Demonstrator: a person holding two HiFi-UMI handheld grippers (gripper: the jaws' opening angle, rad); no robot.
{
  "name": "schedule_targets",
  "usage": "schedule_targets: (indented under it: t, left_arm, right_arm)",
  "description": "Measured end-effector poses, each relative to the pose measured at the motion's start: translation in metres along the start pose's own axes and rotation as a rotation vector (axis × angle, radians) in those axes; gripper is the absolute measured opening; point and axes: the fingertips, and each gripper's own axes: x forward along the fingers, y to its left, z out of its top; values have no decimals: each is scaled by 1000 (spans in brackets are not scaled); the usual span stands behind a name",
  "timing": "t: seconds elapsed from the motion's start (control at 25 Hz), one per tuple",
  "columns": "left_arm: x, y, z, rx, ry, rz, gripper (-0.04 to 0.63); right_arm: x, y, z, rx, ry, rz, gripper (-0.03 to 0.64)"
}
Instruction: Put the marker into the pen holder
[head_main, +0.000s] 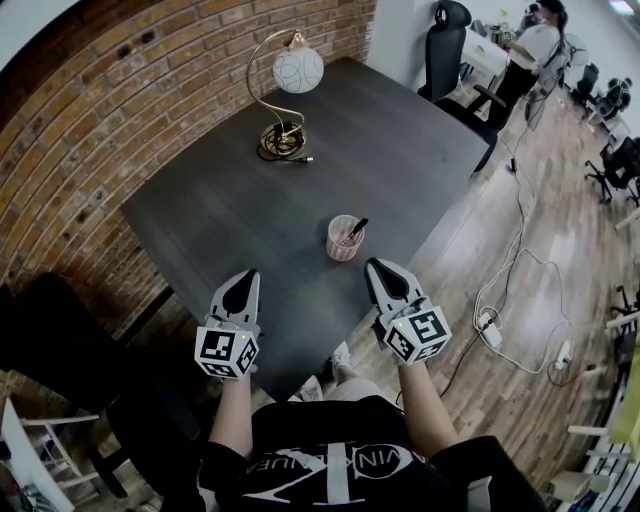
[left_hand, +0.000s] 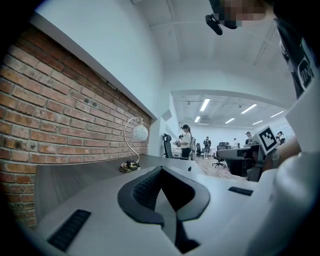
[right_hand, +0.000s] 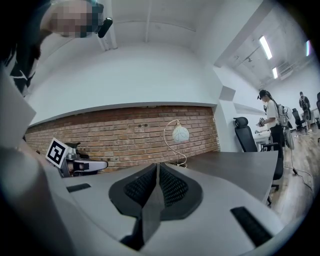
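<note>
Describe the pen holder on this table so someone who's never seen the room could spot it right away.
Start at the dark table beside the brick wall. Near its edge closest to the person, well away from the globe lamp, stands the pen holder. It is a small pinkish cup, the only container there, with a black marker leaning inside.
</note>
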Motion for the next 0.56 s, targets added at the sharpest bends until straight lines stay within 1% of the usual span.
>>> schedule_targets:
  t: [0.28,0.56]
  left_arm:
    - [-2,-3,0,2,0,-12,12]
    - [-4,-3,-2,0,3,-15,12]
  right_arm:
    - [-7,0,0,6,-5,-16,37]
    - [-8,-1,0,34,-16,-27,37]
